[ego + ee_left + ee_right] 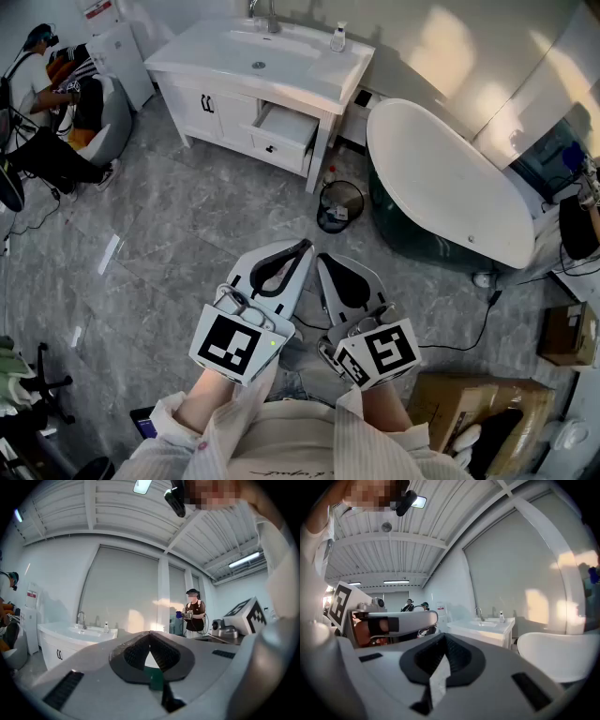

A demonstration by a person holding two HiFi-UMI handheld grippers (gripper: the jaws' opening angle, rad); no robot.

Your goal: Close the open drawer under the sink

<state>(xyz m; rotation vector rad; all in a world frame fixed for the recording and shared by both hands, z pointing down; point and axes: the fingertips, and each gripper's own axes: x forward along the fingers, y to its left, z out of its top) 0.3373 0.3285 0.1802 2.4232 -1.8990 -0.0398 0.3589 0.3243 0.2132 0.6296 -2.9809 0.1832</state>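
Observation:
The white vanity (211,101) with its sink (259,54) stands far ahead across the floor. Its right-hand drawer (287,127) is pulled out, white with a dark knob. Both grippers are held close to my body, well short of it. My left gripper (300,249) is shut with nothing between the jaws, its tips (150,633) meeting. My right gripper (323,262) beside it is also shut and holds nothing; its tip (444,635) points towards the vanity (487,629). The drawer is not visible in either gripper view.
A white bathtub (450,178) lies right of the vanity, with a black wire bin (339,204) between them. A soap bottle (338,37) stands on the counter. A person (47,103) sits far left. Cardboard boxes (478,403) sit at my right. Another person (193,613) stands in the background.

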